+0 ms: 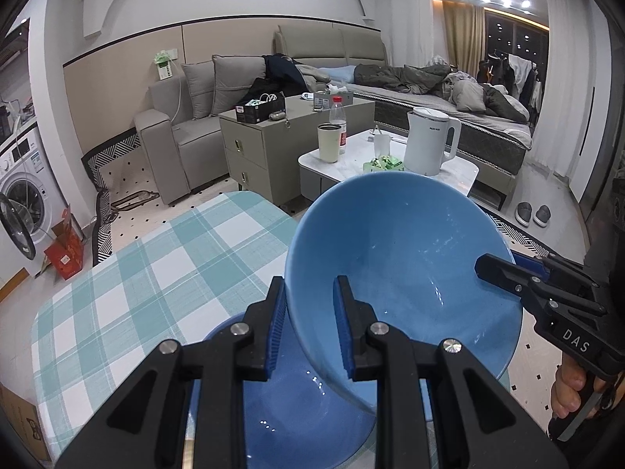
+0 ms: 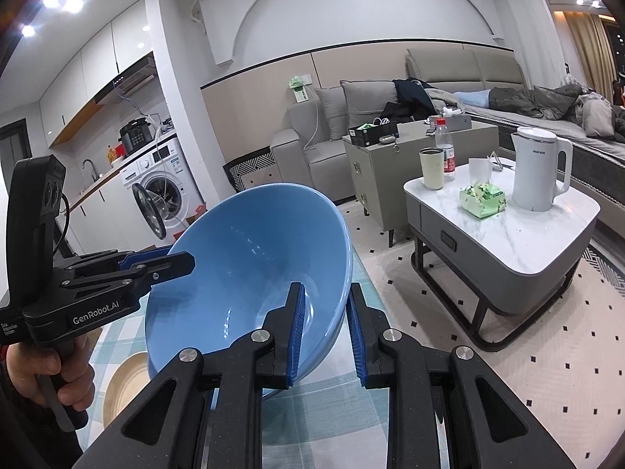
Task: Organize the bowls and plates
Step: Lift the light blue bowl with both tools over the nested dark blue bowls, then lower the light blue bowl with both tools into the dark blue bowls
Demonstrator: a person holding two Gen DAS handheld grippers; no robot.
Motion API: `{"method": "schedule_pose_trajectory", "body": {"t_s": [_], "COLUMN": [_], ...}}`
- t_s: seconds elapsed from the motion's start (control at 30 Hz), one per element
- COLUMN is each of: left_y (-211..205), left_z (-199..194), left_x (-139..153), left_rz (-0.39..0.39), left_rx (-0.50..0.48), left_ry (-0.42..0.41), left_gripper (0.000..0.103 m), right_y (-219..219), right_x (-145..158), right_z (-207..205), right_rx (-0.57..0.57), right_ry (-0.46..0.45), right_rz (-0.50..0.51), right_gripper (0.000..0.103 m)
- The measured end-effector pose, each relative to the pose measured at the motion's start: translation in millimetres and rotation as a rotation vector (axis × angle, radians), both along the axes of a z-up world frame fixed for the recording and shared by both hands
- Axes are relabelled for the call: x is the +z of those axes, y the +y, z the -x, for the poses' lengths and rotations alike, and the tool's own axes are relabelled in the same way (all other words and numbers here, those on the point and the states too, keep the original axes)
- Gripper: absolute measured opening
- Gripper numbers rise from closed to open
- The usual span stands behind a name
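Left gripper (image 1: 310,328) fingers pinched on near rim of light blue bowl (image 1: 402,265). Right gripper (image 2: 326,332) fingers pinched on opposite rim. Bowl up in the air, tipped, open side facing both cameras. Just below, darker blue bowl (image 1: 304,410) on checked counter (image 1: 156,273). Beside it, tan plate (image 2: 125,387). Farther off, white kettle (image 1: 429,140).

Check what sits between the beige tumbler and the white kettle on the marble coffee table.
In the right wrist view, a green tissue pack lies between the beige tumbler and the white kettle, slightly nearer the camera.
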State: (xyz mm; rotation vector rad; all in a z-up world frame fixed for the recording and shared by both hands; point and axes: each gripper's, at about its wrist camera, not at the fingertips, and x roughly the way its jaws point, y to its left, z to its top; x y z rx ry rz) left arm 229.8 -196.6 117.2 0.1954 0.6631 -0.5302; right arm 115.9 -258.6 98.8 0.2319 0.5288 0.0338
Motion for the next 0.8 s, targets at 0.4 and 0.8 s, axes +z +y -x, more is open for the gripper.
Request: {"method": "schedule_pose_trajectory", "body": {"t_s": [0.4, 0.8], "left_y": [34, 65], "left_z": [9, 17], "left_x": [4, -2], "left_rz": [0.024, 0.037], "left_rx": [0.045, 0.092], "left_ry": [-0.014, -0.004], "left_gripper": [0.023, 0.023], "right_y": [32, 61], "right_x": [12, 9], "right_z": [-2, -10], "right_rx": [0.053, 0.103], "right_ry": [-0.013, 0.006], "right_rz": [0.034, 0.047], "right_gripper": [0.022, 0.022]}}
